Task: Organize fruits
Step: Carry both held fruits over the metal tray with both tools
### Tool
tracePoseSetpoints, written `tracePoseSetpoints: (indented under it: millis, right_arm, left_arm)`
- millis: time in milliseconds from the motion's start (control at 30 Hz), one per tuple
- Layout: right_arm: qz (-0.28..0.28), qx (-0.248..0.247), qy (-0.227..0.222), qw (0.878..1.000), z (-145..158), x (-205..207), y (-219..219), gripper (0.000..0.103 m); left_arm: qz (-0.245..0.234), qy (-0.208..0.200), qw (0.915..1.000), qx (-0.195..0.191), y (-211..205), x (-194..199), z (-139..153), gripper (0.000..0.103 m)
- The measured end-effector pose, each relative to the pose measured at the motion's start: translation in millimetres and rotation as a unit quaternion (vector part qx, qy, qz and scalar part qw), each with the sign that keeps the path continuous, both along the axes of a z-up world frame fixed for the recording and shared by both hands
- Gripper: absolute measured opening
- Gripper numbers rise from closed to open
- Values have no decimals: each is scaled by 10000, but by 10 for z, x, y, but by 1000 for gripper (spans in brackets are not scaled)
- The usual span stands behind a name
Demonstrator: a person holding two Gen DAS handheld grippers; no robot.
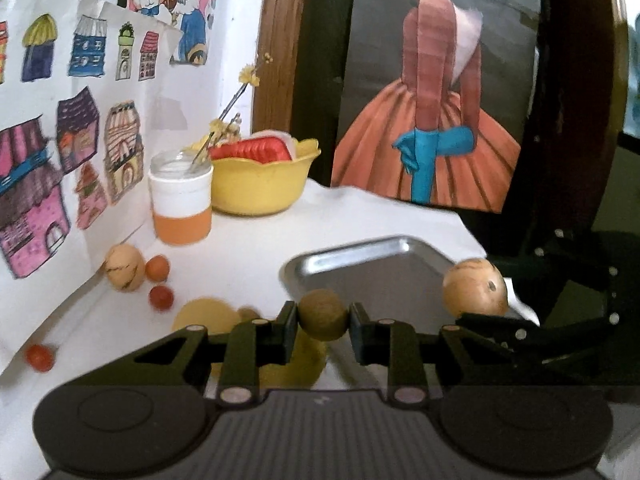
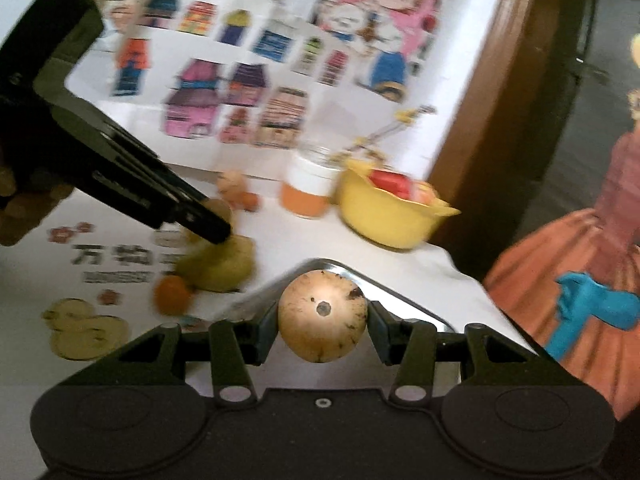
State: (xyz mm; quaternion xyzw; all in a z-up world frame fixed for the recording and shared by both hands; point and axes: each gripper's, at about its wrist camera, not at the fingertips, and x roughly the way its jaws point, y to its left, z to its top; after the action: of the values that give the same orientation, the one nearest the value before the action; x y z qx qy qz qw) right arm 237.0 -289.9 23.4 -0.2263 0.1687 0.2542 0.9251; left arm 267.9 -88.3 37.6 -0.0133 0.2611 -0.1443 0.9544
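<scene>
Fruits are in both tools: the left gripper (image 1: 323, 317) is clamped on a small brown fruit (image 1: 322, 314), and the right gripper (image 2: 322, 318) pinches a pale speckled fruit (image 2: 322, 316). Both hover at the near edge of the metal tray (image 1: 384, 266). More fruit lies loose on the white table (image 1: 256, 236), near the yellow bowl (image 1: 262, 184).

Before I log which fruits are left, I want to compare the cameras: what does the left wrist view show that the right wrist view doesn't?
Only the left wrist view: the small brown fruit clamped in the left gripper, and a small red fruit far left. Only the right wrist view: the duck print on the table cover. Both share the metal tray, the yellow bowl, and the tan fruit held by the right gripper.
</scene>
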Motion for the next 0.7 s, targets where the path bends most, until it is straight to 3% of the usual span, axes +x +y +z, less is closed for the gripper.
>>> tracePoseSetpoints:
  millis: [100, 267, 500, 700]
  right_arm:
    - [-249, -39, 73, 9997, -37, 161, -99, 50]
    - [-526, -226, 299, 9979, -141, 377, -191, 50]
    - [-662, -229, 480, 9964, -242, 579, -238, 50]
    - [-689, -262, 588, 9955, -313, 674, -239, 50]
  left_arm:
    - [43, 63, 9999, -126, -101, 167, -11, 30]
    - [-33, 145, 9999, 25, -310, 372, -106, 30]
    - [71, 500, 9985, 194, -512, 635, -285, 30]
    - [-7, 530, 9981, 300, -592, 718, -346, 30]
